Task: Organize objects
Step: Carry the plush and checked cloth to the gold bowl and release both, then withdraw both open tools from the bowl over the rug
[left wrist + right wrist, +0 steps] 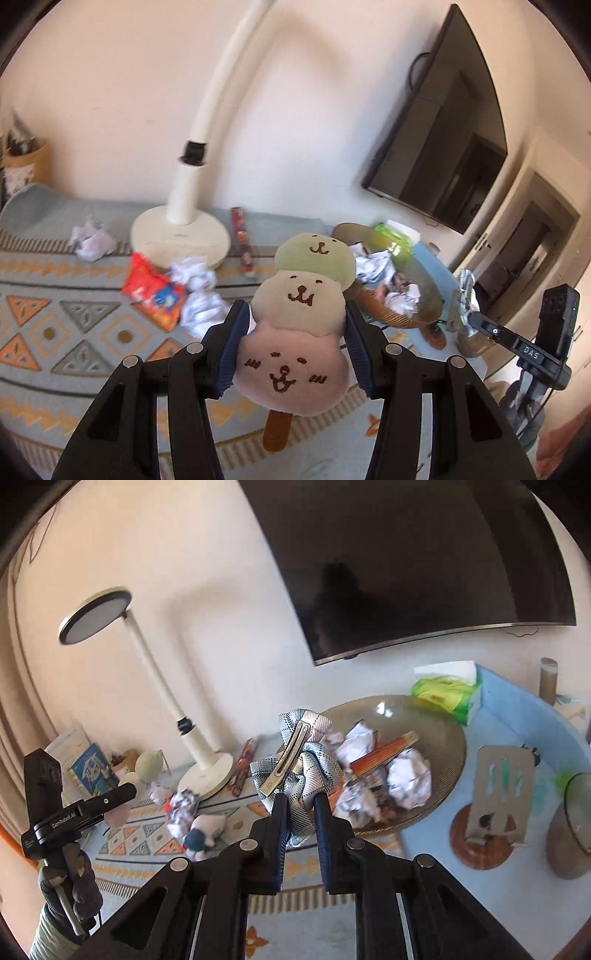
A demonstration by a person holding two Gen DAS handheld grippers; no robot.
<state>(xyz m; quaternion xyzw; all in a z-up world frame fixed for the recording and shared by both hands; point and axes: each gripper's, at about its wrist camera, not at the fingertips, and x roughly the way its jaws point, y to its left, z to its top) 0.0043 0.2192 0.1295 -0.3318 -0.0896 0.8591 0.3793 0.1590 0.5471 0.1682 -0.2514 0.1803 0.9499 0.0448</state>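
A cream wall with a mounted dark television (424,565) backs a bench under a patterned cloth (74,325) of triangles and diamonds. Above that cloth, the left hand-held gripper (293,332) is clenched on a plush ice-pop toy (299,325), three stacked faces in green, cream and pink on a brown stick, its pads pressing the toy's sides. The right hand-held gripper (301,805) is clamped on a blue plaid hair bow (299,771) with a metal clip, held up in front of a shallow glass bowl (447,738). That bowl holds crumpled paper balls (408,782) and an orange packet. Behind it lies a green tissue pack (447,694). A white desk lamp (181,232) stands on the cloth, with more crumpled paper (201,295) and a red snack bag (155,295) near its base.
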